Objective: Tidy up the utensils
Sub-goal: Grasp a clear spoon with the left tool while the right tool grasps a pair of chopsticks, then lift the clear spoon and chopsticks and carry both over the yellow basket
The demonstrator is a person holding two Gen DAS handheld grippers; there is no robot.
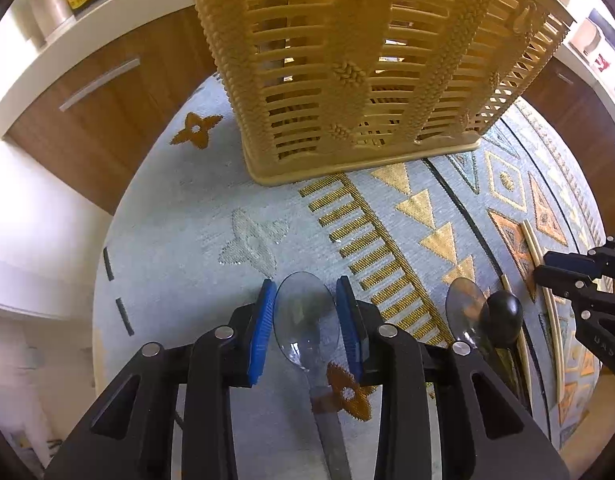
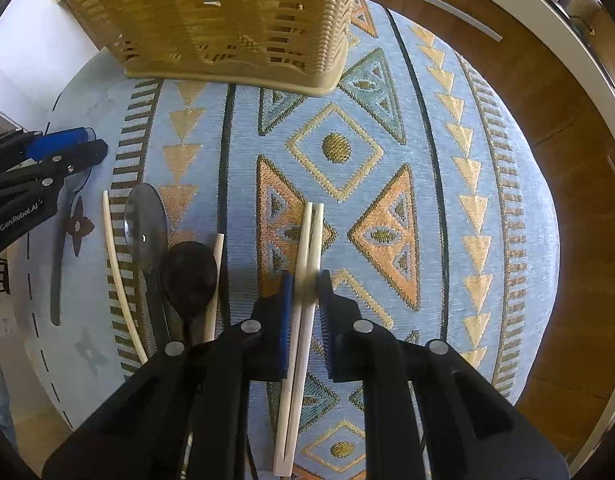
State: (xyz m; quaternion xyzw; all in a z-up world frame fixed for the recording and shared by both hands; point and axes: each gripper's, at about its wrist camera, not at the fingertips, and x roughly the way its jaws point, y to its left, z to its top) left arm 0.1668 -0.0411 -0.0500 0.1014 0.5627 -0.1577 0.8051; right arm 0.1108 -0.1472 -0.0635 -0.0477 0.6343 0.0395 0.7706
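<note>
A: The left gripper (image 1: 305, 322) is spread wide, its blue pads either side of the bowl of a clear, grey-tinted plastic spoon (image 1: 305, 312) lying flat on the patterned blue-and-gold woven tablecloth (image 1: 179, 216). Nothing is pinched yet.

B: And the right gripper (image 2: 305, 312) is narrowly parted around a pair of pale wooden chopsticks (image 2: 303, 280), with no firm pinch visible.

A: She should probably close on both sticks together, squarely across them, so neither rolls free.

B: Their long axis runs along the fingers, tips toward the tan slatted plastic utensil basket (image 2: 227, 20) at the far side of the cloth. The spoon lies likewise, bowl toward the basket, handle back under the left gripper.

A: A second clear spoon (image 2: 145, 228), a black spoon (image 2: 189, 276) and loose chopsticks (image 2: 117, 272) lie between the two grippers.
</note>
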